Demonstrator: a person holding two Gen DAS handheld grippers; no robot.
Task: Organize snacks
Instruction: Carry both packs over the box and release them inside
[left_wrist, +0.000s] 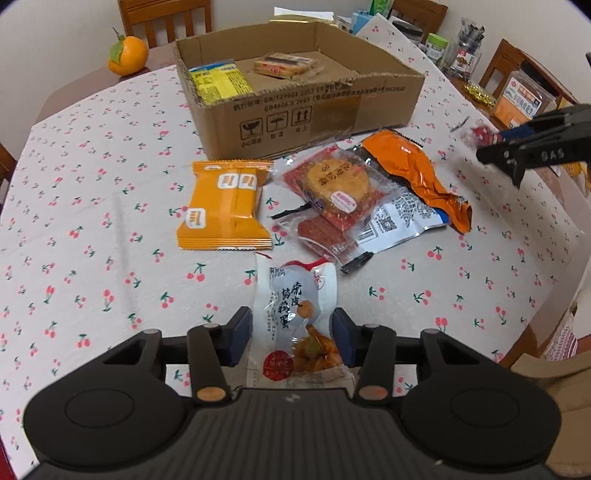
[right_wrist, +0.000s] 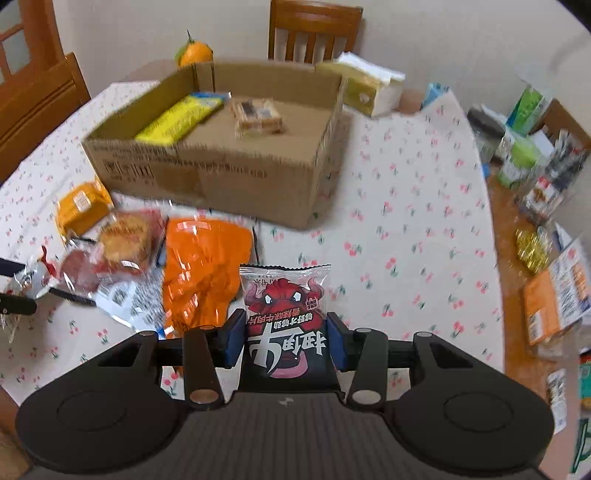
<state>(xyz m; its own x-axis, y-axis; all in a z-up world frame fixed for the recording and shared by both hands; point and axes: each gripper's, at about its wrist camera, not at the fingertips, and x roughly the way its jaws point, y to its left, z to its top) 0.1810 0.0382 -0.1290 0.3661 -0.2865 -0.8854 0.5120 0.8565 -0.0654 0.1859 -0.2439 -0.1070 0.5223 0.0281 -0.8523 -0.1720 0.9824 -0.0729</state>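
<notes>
My left gripper (left_wrist: 291, 326) points down at the cherry-print tablecloth. Its pads touch both sides of a white quail-egg snack packet (left_wrist: 295, 302) that lies flat between them. My right gripper (right_wrist: 286, 332) is shut on a red and black beef snack packet (right_wrist: 286, 314), held above the cloth; the left wrist view shows this gripper (left_wrist: 491, 144) at the right. An open cardboard box (left_wrist: 295, 107) (right_wrist: 221, 177) holds a yellow packet (left_wrist: 218, 79) and a clear-wrapped cake (left_wrist: 284, 66). In front of it lie an orange packet (left_wrist: 225, 206), a clear packet with a round cake (left_wrist: 332, 184) and an orange foil packet (left_wrist: 417, 173).
An orange fruit (left_wrist: 127, 55) sits behind the box at the left, a tissue pack (right_wrist: 369, 88) behind it at the right. Jars, bottles and more packets (right_wrist: 535, 177) crowd the bare wooden table edge at the right. Wooden chairs (right_wrist: 314, 33) stand around the table.
</notes>
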